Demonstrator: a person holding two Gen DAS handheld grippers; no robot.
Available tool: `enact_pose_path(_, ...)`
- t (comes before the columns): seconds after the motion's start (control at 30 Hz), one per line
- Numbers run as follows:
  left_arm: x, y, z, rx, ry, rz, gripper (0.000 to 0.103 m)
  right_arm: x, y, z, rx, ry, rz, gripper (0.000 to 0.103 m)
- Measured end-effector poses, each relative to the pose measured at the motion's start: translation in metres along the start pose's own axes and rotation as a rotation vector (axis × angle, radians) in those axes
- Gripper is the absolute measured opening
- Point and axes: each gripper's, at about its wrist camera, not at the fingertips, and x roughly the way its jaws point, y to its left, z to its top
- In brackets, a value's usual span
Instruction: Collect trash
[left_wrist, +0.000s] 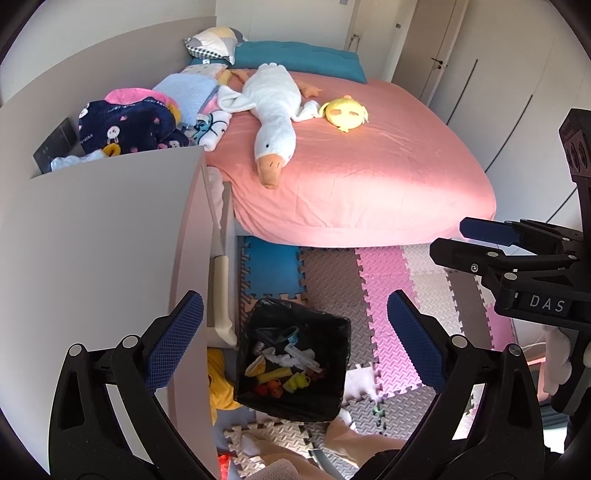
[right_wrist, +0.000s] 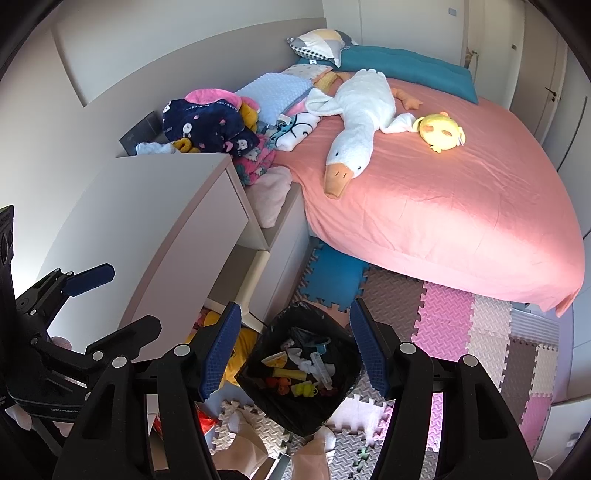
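Both handheld grippers point steeply downward, side by side; the left gripper stands with blue-padded jaws spread wide and empty; the right gripper likewise parted, gripping nothing.

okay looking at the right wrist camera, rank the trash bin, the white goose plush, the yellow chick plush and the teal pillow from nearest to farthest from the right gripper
1. Trash bin: on the floor mats, right below the open right gripper.
2. White goose plush: on the pink bed, middle.
3. Yellow chick plush: farther right, beside the goose's tail end.
4. Teal pillow: at the head of the bed, by the far wall.
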Motion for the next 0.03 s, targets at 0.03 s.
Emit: enact_pose_path(0.03, -0.0002, -0.0003, -0.0003, 0.001, 0.000, 0.001, 0.096, -0.0001, 0.0004, -0.0002, 0.001, 0.000, 0.000, 0.062)
